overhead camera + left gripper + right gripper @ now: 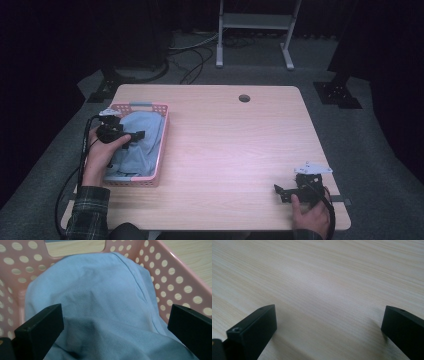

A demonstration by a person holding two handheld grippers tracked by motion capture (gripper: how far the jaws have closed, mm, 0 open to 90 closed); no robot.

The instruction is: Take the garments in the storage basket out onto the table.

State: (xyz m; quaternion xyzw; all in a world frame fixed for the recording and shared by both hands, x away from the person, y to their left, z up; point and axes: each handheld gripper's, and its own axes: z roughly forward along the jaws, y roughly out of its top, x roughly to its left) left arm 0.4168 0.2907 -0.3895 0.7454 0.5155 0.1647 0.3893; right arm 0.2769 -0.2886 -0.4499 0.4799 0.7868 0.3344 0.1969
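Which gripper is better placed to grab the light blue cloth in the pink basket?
Left. The left gripper hovers open right over the light blue fabric cloth inside the pink perforated plastic basket, while the right gripper sits open on the wooden table, far away.

Plaid sleeve point(89, 210), black claws point(131, 136), black cables point(84, 145), grey three-cornered plate point(313, 169)

cloth point(100, 302): light blue woven fabric, matt, fine weave
basket point(175, 280): pink plastic, perforated, slight sheen, holding the cloth
table point(324, 277): pale wood grain, smooth, satin, under the basket
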